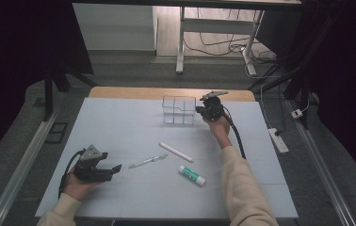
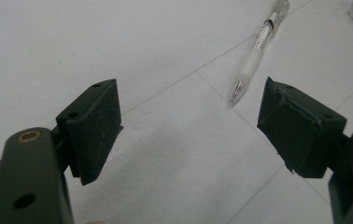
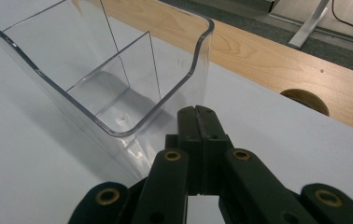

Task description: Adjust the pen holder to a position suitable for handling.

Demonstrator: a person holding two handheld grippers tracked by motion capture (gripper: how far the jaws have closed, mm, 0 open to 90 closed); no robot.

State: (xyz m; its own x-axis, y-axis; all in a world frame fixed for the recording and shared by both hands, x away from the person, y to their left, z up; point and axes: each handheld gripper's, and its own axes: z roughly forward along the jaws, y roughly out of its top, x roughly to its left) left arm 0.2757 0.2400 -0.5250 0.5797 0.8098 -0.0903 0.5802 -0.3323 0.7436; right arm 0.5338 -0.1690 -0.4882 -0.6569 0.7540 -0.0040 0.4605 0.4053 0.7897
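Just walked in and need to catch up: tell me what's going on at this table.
A person works with a tool in each hand. The right tool, jaws shut and empty, sits beside the clear compartment organizer at the far side. The left tool rests open near the clear pen. A white stick and a glue stick lie loose on the white table.

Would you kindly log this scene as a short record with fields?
Surface: pale blue table mat
Left claw: open, empty, pointing toward the clear plastic pen
Right claw: shut, empty, beside the clear plastic compartment box
Loose items: white cylindrical stick, white glue stick with green label
Box contents: empty
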